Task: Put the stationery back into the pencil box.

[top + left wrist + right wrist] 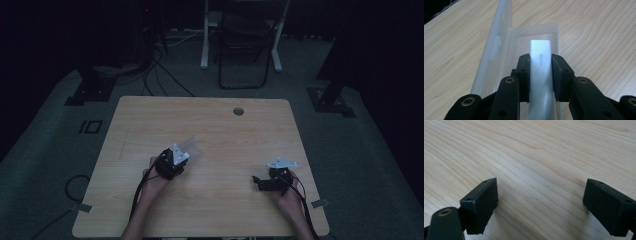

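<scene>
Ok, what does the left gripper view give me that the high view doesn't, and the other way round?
Left gripper view: the left gripper has its pads pressed on a white stick marked GLOO, which lies in an open clear plastic case.

High view: the right gripper rests apart near the table's right edge, with a round cable hole at the far side and a folding chair beyond.

Both: the wooden table, the left gripper and the clear case.

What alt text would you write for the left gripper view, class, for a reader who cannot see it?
The left gripper grips a white stick marked GLOO between its two black fingers, over an open clear plastic case lying on a light wooden table.
</scene>
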